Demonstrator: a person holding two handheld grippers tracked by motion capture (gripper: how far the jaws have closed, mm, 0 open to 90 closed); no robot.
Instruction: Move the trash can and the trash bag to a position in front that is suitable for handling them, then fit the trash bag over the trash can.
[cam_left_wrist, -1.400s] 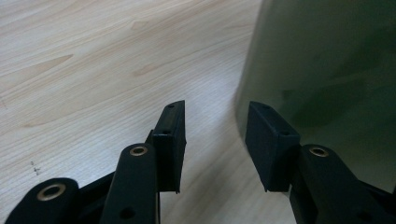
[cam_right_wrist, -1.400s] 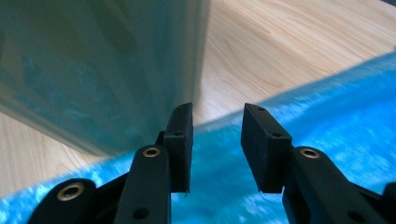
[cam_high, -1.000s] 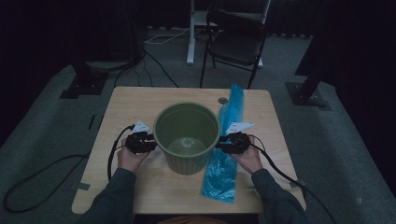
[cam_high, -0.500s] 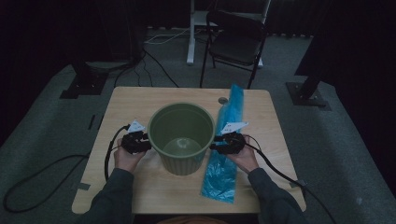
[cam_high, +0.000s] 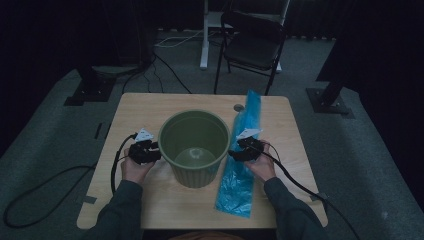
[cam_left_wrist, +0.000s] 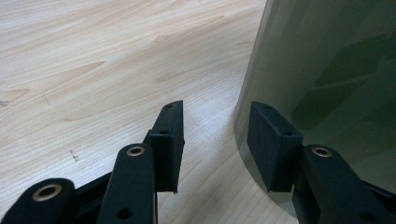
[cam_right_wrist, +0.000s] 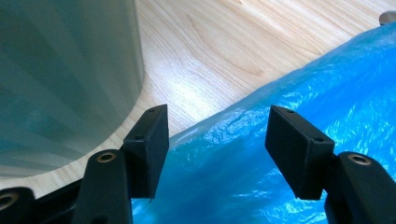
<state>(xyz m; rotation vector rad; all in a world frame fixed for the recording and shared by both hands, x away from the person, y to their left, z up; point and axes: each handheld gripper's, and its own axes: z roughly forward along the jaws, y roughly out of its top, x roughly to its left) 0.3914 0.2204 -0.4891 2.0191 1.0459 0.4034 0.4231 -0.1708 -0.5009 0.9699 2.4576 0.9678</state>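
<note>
On the left half of the pale wooden surface (cam_high: 150, 107), seen from the high view, the person's left hand (cam_high: 131, 170) holds the left gripper (cam_high: 150, 151) close against the side of the round, ribbed, olive-green plastic bin (cam_high: 194, 175), which stands upright near the middle with its open mouth facing up. From the left gripper view its two black fingers (cam_left_wrist: 168, 140) stand well apart with bare wood between them; the far one sits just beside the curved green wall of the bin (cam_left_wrist: 327, 70), and whether it touches that wall cannot be told. Nothing is gripped there. Right of the bin lies a long, crinkled, bright blue plastic bag (cam_high: 240, 185), stretched flat from the far edge of the surface toward the near edge, just beside the bin's base. A small round grey fitting (cam_high: 238, 107) sits in the wood near the bag's far end. The person's right hand (cam_high: 262, 165) holds the right gripper (cam_high: 235, 154) over the bag, its tips pointing at the bin's side. In the right gripper view its fingers (cam_right_wrist: 299, 149) have just been opening and now stand wide, with the blue bag (cam_right_wrist: 289, 93) spread beneath and between them but not pinched; the bin's green wall (cam_right_wrist: 65, 70) rises at the left of that view, clear of the nearer finger. A black cable (cam_high: 295, 182) trails from the right gripper across the near right corner of the surface. Beyond the far edge stands a dark folding chair (cam_high: 252, 45) on grey carpet.
</note>
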